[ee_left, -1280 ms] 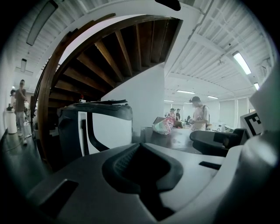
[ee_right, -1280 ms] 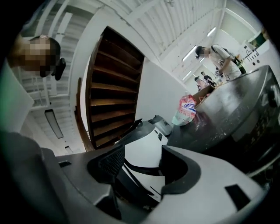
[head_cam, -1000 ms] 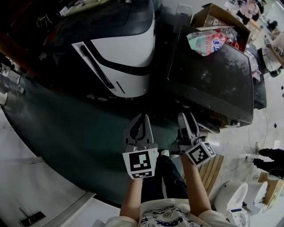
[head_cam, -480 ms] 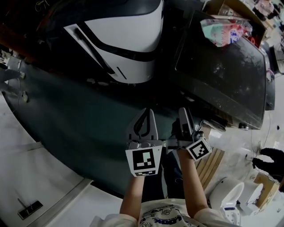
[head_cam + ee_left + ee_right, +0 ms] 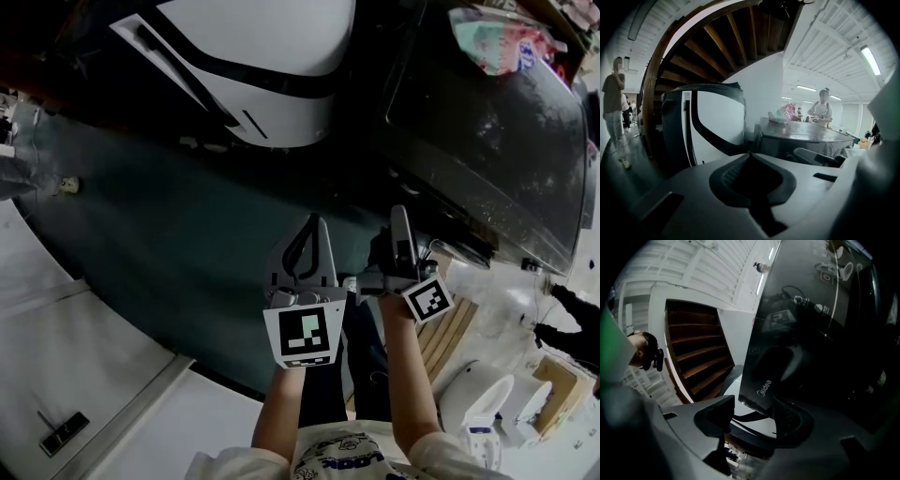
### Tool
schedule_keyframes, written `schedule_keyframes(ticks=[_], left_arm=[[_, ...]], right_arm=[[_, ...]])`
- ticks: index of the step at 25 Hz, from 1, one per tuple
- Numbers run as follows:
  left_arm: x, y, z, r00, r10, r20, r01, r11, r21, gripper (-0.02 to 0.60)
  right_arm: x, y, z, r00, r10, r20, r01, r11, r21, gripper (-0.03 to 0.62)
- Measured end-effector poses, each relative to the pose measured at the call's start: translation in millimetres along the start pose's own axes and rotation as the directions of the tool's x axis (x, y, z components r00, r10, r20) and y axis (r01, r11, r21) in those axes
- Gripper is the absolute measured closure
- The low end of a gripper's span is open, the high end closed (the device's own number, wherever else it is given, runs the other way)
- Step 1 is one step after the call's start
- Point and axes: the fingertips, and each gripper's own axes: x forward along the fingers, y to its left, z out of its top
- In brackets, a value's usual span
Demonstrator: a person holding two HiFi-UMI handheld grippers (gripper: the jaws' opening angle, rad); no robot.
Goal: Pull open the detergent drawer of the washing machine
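Note:
The washing machine [image 5: 487, 141] is dark grey, and I see its top at the upper right of the head view. Its glossy front with the Midea badge [image 5: 763, 391] fills the right gripper view; I cannot make out the drawer's outline. My right gripper [image 5: 400, 220] hangs just before the machine's front. It is open [image 5: 752, 416], and the badge corner shows in the gap, but I cannot tell whether it touches. My left gripper [image 5: 312, 225] sits beside it to the left, shut on nothing [image 5: 751, 157], pointing between the two machines.
A white and black machine [image 5: 272, 56] stands left of the washer. A pink bag [image 5: 497, 42] lies on the washer's top. Wooden slats [image 5: 448, 342] and white fixtures [image 5: 483, 403] lie at the lower right. Two people [image 5: 614, 112] [image 5: 822, 107] stand in the background.
Both machines have slid up and grown larger in the head view. The two grippers stay side by side and are nearer the washer's front. The right gripper has turned edge-on.

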Motion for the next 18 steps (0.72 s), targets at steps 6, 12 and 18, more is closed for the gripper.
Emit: schedule_keyframes(ticks=[6, 12, 18], left_arm=[[9, -5, -18, 1.000, -0.012, -0.025, 0.011, 1.000, -0.007, 0.568], [17, -12, -26, 1.000, -0.020, 0.008, 0.020, 0.999, -0.034, 0.568], [20, -15, -35, 0.999, -0.022, 0.027, 0.023, 0.998, -0.055, 0.568]], right_arm=[[3, -20, 3, 0.999, 0.012, 0.046, -0.013, 1.000, 0.026, 0.349], [3, -28, 3, 0.995, 0.040, 0.091, -0.045, 0.997, 0.056, 0.352], [2, -33, 2, 0.991, 0.057, 0.122, -0.065, 0.996, 0.068, 0.355]])
